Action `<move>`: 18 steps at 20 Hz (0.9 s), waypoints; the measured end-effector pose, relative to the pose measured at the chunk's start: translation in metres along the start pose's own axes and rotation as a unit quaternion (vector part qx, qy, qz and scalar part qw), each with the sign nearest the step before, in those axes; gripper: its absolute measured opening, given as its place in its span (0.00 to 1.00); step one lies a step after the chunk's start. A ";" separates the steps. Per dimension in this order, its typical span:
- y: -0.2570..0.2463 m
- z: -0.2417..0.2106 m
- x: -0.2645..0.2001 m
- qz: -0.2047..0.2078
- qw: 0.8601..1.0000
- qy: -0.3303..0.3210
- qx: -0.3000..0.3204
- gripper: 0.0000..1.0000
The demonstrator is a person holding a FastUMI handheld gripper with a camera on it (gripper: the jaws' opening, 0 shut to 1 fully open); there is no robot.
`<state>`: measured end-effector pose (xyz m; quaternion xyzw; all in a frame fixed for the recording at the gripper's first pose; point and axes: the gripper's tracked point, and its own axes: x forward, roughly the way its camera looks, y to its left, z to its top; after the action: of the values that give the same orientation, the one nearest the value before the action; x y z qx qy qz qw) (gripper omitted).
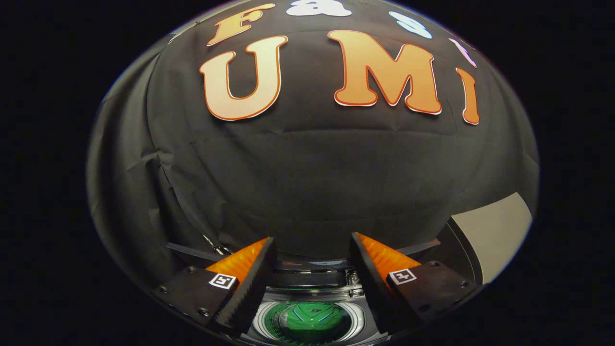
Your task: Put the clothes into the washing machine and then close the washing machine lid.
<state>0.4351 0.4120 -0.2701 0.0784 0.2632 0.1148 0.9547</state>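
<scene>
**Green garment in the drum, gripper spread empty above it**

The green cloth garment with pale stripes (311, 318) lies bunched at the bottom of the round, pale-rimmed washing machine drum (358, 315), directly below and between the two fingers. The machine's opening is uncovered, and its dark top edge and hinge hardware sit just beyond the drum.

The gripper (312, 262) is spread wide, its toothed fingers (253, 283) well apart, with nothing between them and touching nothing.

To the right of the fingers stands a pale grey flat panel (495, 230) with a dark edge, tilted upright. Behind everything hangs the wrinkled black cloth wall of the booth (307, 182).
</scene>
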 end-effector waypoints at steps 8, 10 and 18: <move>0.004 -0.029 -0.040 0.000 1.000 -0.003 -0.006 1.00; 0.003 -0.039 -0.045 0.001 1.000 -0.001 -0.007 0.99; 0.001 -0.122 -0.060 0.011 0.999 0.049 0.020 0.99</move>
<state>0.3212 0.4082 -0.3444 0.0942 0.3107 0.1235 0.9377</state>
